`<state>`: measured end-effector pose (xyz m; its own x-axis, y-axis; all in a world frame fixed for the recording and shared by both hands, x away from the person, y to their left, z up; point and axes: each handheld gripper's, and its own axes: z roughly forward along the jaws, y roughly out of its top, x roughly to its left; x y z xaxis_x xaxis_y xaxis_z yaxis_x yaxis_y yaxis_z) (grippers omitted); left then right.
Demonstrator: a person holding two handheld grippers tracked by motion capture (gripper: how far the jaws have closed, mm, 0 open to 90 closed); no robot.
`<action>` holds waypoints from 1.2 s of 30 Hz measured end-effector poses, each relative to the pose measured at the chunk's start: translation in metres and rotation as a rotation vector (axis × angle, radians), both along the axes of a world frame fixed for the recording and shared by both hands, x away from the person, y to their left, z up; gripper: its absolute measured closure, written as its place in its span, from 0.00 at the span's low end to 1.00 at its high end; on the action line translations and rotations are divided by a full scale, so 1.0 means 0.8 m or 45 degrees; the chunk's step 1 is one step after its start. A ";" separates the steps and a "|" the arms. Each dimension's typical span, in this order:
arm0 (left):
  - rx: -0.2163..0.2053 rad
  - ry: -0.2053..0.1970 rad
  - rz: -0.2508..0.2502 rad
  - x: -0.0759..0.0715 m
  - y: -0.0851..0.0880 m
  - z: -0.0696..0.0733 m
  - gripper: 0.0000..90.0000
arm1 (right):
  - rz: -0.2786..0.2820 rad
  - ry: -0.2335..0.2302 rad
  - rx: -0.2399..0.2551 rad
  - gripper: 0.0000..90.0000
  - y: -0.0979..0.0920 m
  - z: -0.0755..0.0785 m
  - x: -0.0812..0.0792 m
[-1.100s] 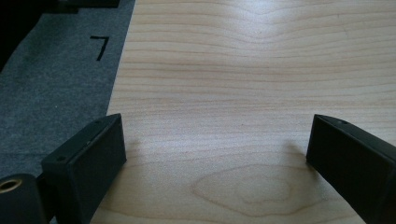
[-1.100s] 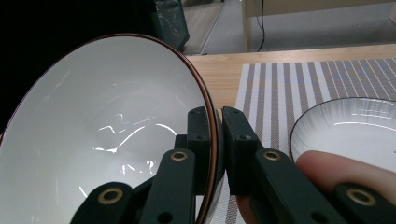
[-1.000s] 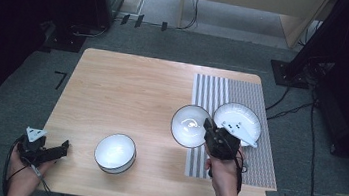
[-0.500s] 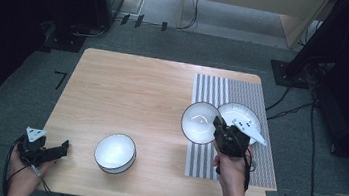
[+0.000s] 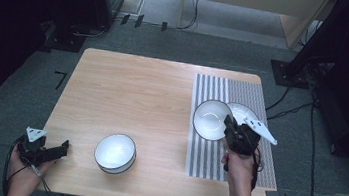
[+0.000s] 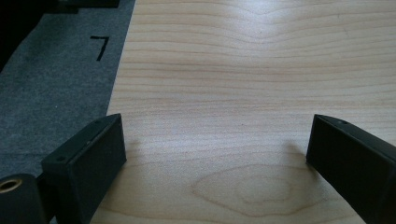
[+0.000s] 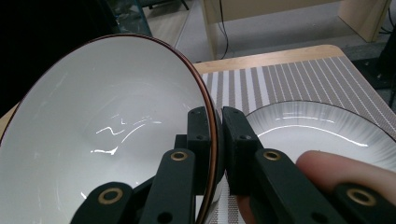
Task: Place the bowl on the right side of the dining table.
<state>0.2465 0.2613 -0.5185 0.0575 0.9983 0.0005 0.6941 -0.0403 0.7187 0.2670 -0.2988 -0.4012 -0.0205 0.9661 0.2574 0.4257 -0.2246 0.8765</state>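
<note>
A pale wooden table [image 5: 127, 97] stands on grey carpet, with a striped mat [image 5: 210, 158] at its three o'clock side. The right gripper [image 7: 214, 126] pinches the rim of an empty white bowl [image 5: 208, 118], tilted over the mat beside a plate [image 7: 322, 126]. At seven o'clock the left gripper [image 6: 215, 140] gapes wide over bare wood, and a second empty bowl [image 5: 115, 152] sits at six o'clock.

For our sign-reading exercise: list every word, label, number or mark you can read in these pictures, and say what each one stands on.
"7": a black mark shaped like this figure, on the grey floor mat beside the wooden table; it may be only a corner marker.
No words, brands or labels can be read on the held bowl, the plate, the second bowl or the striped placemat.
</note>
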 end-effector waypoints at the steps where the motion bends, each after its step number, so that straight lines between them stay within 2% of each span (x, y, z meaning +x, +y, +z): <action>1: 0.000 0.000 0.000 0.000 0.000 0.000 0.05 | -0.007 0.002 0.000 0.93 -0.002 -0.001 0.001; 24: 0.000 0.001 0.000 0.000 0.000 0.000 0.05 | -0.117 0.022 0.006 0.93 -0.041 -0.020 0.017; 36: 0.001 0.002 -0.001 0.000 0.000 0.000 0.05 | -0.157 0.053 0.012 0.93 -0.059 -0.036 0.029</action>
<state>0.2462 0.2613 -0.5184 0.0586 0.9983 0.0011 0.6952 -0.0416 0.7176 0.2905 -0.3458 -0.4303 0.1091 0.9582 0.2647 0.4304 -0.2855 0.8563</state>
